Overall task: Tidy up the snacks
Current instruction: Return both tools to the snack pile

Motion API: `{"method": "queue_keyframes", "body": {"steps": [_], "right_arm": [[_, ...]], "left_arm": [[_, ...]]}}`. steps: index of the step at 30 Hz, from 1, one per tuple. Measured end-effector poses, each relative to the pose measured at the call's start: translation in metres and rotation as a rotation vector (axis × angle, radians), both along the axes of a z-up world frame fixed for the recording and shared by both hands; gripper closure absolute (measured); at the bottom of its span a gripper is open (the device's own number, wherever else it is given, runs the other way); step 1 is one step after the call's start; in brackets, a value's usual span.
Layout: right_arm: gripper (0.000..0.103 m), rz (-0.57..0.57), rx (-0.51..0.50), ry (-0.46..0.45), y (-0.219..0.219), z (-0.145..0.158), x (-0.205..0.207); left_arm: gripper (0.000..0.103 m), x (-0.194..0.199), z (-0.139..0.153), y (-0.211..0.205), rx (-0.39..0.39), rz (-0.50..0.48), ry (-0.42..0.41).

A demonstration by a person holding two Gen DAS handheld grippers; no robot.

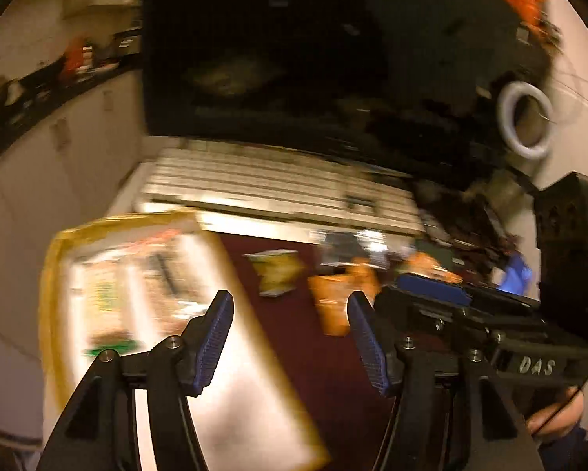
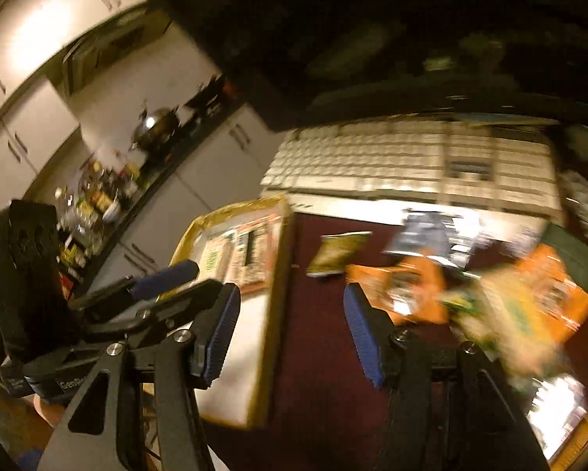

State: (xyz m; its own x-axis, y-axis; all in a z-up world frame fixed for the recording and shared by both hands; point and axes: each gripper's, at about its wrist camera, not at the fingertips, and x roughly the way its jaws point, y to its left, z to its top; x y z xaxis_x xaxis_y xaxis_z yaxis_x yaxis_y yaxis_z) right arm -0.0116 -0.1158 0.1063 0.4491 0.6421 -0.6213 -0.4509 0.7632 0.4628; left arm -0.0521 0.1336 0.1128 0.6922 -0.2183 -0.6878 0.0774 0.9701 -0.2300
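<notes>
In the left wrist view, the left gripper (image 1: 290,337) is held with fingers apart and empty over the yellow-rimmed tray (image 1: 54,274), presumably the collecting place. In the right wrist view, the right gripper (image 2: 292,337) is likewise spread, aimed toward snack packets (image 2: 403,290) scattered far right on the maroon table (image 2: 317,373).

Snack packets (image 2: 529,306) motion-blurred, unreadable
</notes>
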Motion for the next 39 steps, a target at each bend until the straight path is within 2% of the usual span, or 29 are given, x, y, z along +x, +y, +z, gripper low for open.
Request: {"method": "queue_keyframes", "body": {"steps": [2,6,10,16,18,21,25,29,30,34,35,37,39], "right_arm": [[0.049,-0.046,-0.002,-0.009,-0.031,0.0,-0.007],[0.048,-0.141,-0.014,-0.038,-0.087,-0.002,-0.021],[0.043,-0.189,-0.061,-0.059,-0.125,-0.008,-0.028],[0.04,-0.152,-0.144,-0.043,-0.139,-0.028,-0.03],[0.037,-0.114,-0.181,-0.039,-0.139,-0.034,-0.033],[0.034,-0.075,-0.233,-0.053,-0.135,-0.04,-0.035],[0.028,-0.049,-0.29,-0.073,-0.135,-0.045,-0.037],[0.024,-0.027,-0.361,-0.081,-0.132,-0.053,-0.037],[0.024,-0.025,-0.374,-0.081,-0.131,-0.055,-0.036],[0.024,-0.002,-0.437,-0.084,-0.121,-0.066,-0.032],[0.024,0.002,-0.457,-0.087,-0.118,-0.068,-0.032],[0.024,0.008,-0.505,-0.09,-0.112,-0.075,-0.03],[0.024,0.015,-0.525,-0.103,-0.109,-0.078,-0.03]], "left_arm": [[0.039,0.001,0.001,-0.026,-0.022,-0.059,0.001],[0.039,0.009,-0.003,-0.074,-0.008,-0.137,0.017],[0.039,0.025,-0.015,-0.112,-0.015,-0.192,0.067],[0.039,0.059,-0.039,-0.142,-0.034,-0.201,0.155],[0.032,0.072,-0.051,-0.152,-0.041,-0.204,0.199],[0.031,0.085,-0.065,-0.162,-0.072,-0.204,0.257],[0.031,0.099,-0.076,-0.179,-0.018,-0.195,0.283],[0.02,0.111,-0.078,-0.197,0.05,-0.202,0.27],[0.018,0.115,-0.08,-0.204,0.09,-0.212,0.266],[0.017,0.123,-0.087,-0.23,0.273,-0.254,0.225],[0.017,0.121,-0.088,-0.231,0.288,-0.264,0.21],[0.022,0.115,-0.088,-0.229,0.299,-0.29,0.181],[0.039,0.107,-0.086,-0.221,0.294,-0.301,0.155]]}}
